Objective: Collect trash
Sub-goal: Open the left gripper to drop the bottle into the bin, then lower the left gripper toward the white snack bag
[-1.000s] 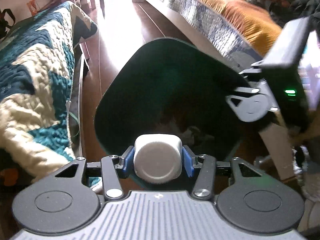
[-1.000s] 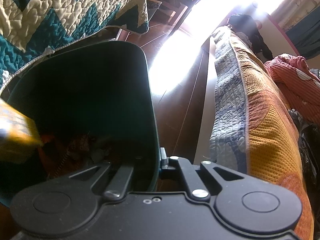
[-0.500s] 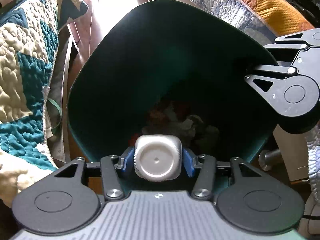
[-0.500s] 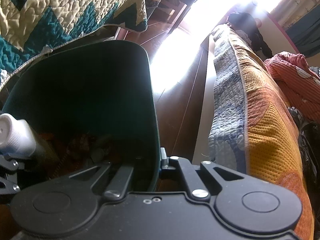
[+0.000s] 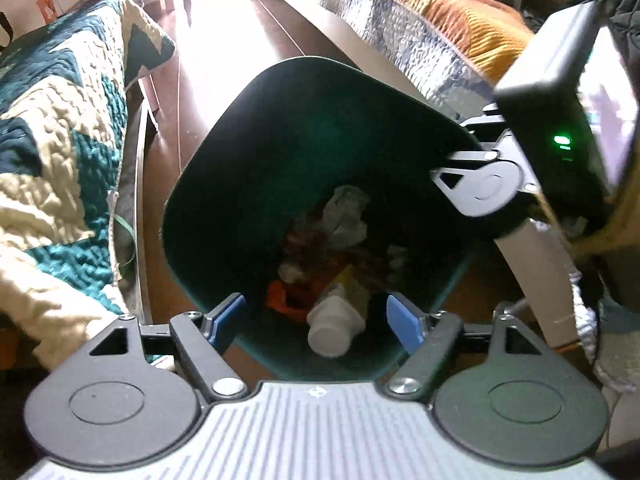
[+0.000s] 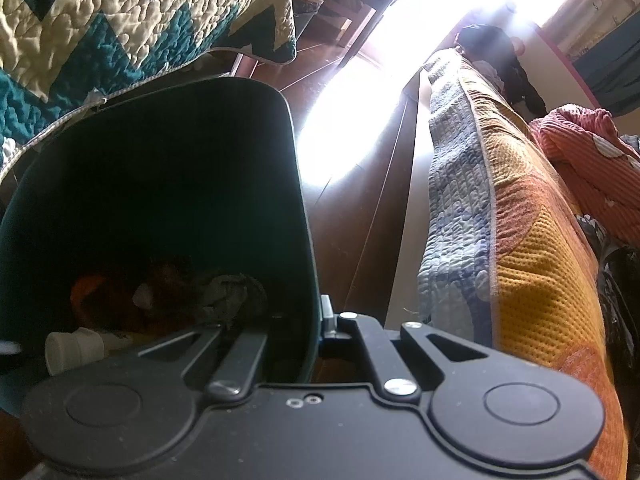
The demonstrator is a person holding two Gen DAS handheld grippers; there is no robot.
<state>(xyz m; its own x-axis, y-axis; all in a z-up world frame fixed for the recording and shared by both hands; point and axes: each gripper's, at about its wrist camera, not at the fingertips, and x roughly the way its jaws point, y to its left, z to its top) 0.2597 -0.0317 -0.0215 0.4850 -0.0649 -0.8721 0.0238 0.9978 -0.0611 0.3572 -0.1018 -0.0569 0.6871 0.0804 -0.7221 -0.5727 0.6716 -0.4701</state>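
Note:
A dark green trash bin (image 5: 224, 184) stands on the wooden floor and holds crumpled paper (image 5: 346, 216), orange scraps and a yellow bottle with a white cap (image 5: 332, 328). My left gripper (image 5: 316, 320) is open above the bin's near rim, with the bottle lying loose inside below it. My right gripper (image 6: 316, 328) is shut on the bin's right rim (image 6: 308, 280); it also shows in the left wrist view (image 5: 480, 184). The bottle also shows in the right wrist view (image 6: 76, 350).
A bed with a teal and cream zigzag quilt (image 5: 52, 140) lies to the left. A bed with an orange and blue quilt (image 5: 420, 28) runs along the right. Sunlit wooden floor (image 5: 216, 52) stretches between them beyond the bin.
My left gripper has opened and let go of the white-capped bottle, which has dropped into the bin. The left gripper has pulled back a little. The right gripper still holds the rim.

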